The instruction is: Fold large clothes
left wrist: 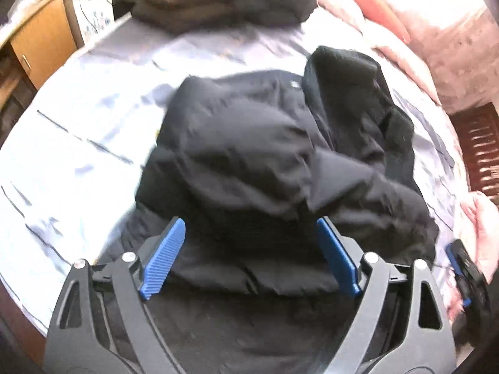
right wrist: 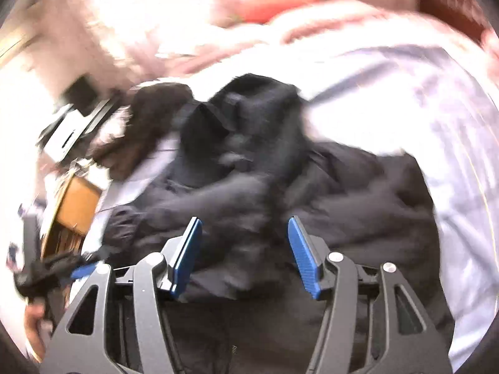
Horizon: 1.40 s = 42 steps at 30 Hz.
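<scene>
Left side first: the left gripper [left wrist: 249,255] hangs with its blue ribbed jaws spread wide, nothing pinched, and the bulky black padded jacket [left wrist: 265,162] bulges up right between and beyond them. The jacket's near hem runs under both pads, and its body stretches away from the jaws across the pale lilac striped bedsheet [left wrist: 93,118]. So its long axis looks to point nearly straight ahead of the left jaws, leaning a touch toward their right, where a fleecy dark panel [left wrist: 358,99] lies flipped open.

Across to the right gripper [right wrist: 246,255]: jaws also apart, also empty, hovering over the same jacket [right wrist: 280,180], with crumpled black cloth heaped ahead of the gap (heavy blur here, so no telling whether a pad brushes fabric). Beyond and left of these jaws sits a dark brown folded pile [right wrist: 140,124].

Both grippers sit at the near hem, and neither looks clearly nearer. My read: the next fold means each side pinching that edge and carrying it forward along the jacket's length.
</scene>
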Each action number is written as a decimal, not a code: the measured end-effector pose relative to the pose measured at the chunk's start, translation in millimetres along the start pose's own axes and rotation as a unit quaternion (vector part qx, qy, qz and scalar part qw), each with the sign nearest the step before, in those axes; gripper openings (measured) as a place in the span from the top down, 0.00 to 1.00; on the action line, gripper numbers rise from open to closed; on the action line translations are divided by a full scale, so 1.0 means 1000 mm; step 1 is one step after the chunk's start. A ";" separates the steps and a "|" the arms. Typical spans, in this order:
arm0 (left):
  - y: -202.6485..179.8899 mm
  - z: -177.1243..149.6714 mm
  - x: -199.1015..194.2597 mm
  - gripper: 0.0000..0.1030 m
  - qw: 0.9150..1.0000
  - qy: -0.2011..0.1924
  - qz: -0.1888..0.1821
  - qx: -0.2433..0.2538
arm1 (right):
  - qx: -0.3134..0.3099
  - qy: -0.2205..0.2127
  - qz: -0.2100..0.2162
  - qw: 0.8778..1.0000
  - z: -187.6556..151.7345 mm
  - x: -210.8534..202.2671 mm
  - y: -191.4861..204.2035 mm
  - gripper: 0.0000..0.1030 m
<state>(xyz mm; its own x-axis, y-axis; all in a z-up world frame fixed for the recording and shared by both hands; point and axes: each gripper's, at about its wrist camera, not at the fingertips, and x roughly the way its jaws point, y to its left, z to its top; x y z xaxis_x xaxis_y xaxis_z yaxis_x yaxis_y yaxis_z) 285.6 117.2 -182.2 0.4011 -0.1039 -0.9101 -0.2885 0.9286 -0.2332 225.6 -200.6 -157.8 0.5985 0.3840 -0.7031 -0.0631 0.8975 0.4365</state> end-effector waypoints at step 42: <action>-0.014 -0.044 -0.032 0.04 0.982 0.163 -0.094 0.020 | -0.414 0.212 -0.286 0.838 -0.315 -0.044 0.068 0.01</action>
<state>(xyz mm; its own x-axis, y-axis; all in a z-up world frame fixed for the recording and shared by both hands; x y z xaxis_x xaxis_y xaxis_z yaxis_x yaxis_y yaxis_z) 238.3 92.0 -164.7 0.1422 -0.3768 -0.9153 -0.1991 0.8949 -0.3993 -56.5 -87.8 -273.6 0.3941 -0.2746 -0.8771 -0.5009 0.7360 -0.4554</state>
